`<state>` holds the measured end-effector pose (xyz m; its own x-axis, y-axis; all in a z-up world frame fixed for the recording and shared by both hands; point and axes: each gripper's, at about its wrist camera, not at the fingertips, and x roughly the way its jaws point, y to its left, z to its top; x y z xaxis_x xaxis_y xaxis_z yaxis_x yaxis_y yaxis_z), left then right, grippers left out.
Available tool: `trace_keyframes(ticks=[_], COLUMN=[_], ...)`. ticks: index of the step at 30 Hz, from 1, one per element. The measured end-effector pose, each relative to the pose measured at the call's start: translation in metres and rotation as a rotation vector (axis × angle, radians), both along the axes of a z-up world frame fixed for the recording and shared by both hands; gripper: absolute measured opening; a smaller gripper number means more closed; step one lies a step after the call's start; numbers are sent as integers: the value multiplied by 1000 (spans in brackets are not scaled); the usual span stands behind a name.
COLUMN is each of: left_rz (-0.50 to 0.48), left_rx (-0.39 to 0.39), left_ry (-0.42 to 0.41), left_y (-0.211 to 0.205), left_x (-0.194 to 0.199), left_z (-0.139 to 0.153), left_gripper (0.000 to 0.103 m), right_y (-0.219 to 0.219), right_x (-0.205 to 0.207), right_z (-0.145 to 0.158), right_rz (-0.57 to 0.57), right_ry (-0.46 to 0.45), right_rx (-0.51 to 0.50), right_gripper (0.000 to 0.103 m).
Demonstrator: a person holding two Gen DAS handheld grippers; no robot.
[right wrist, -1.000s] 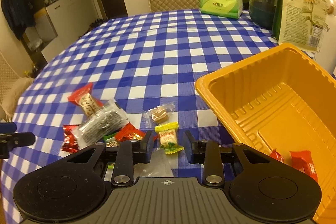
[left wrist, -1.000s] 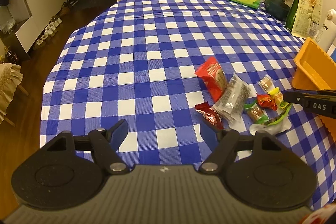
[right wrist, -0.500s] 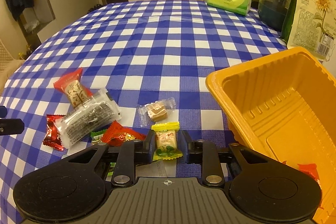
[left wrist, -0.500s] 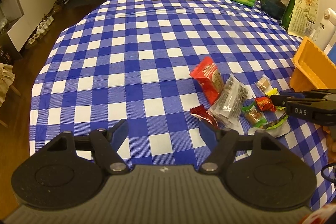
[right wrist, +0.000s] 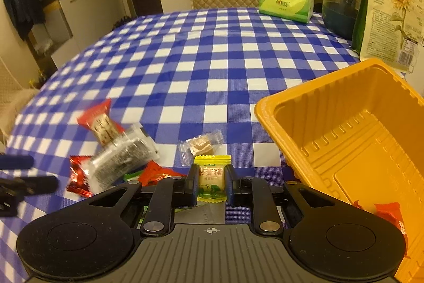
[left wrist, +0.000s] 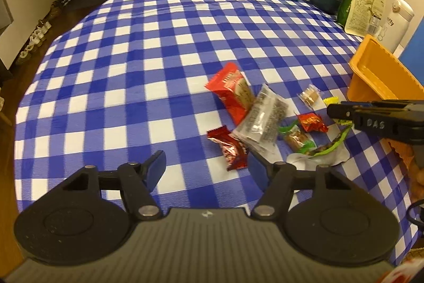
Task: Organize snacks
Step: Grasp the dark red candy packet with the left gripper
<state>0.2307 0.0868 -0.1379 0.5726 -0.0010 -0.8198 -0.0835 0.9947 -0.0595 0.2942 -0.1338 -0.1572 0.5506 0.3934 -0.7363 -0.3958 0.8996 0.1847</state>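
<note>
Left gripper: jaws closing, nothing between them, poised over the dark red packet. Loose snacks remain on the checked tablecloth. Right gripper: clamped on the yellow candy. Orange tray: apparently one or two red wrappers inside. Most sorting remains.

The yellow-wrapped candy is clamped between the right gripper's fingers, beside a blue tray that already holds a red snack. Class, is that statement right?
Not quite. The tray is orange, not blue, as the right wrist view shows. The rest holds: the right gripper is shut on the yellow-wrapped candy, beside the tray, which already holds a red snack.
</note>
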Motion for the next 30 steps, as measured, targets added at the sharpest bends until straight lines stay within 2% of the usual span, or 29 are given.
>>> trace_keyframes(ticks=[6, 15, 21, 24, 30], left_rz=[-10, -19, -43, -62, -75], left_rx=[14, 33, 38, 43, 61], left_ry=[11, 23, 17, 13, -3], left_y=[-9, -12, -19, -22, -23], left_x=[10, 23, 28, 27, 24], left_z=[-10, -20, -21, -21, -18], left_gripper=[58, 50, 37, 23, 18], right_y=[-15, -34, -44, -45, -48], right_x=[-5, -14, -18, -21, -24], right_z=[17, 30, 34, 35, 36], right_rz=[-20, -57, -82, -86, -85], right_ry=[-12, -32, -33, -34, -33], right_rx=[64, 100, 112, 113, 116], right_gripper=[20, 20, 20, 20, 20])
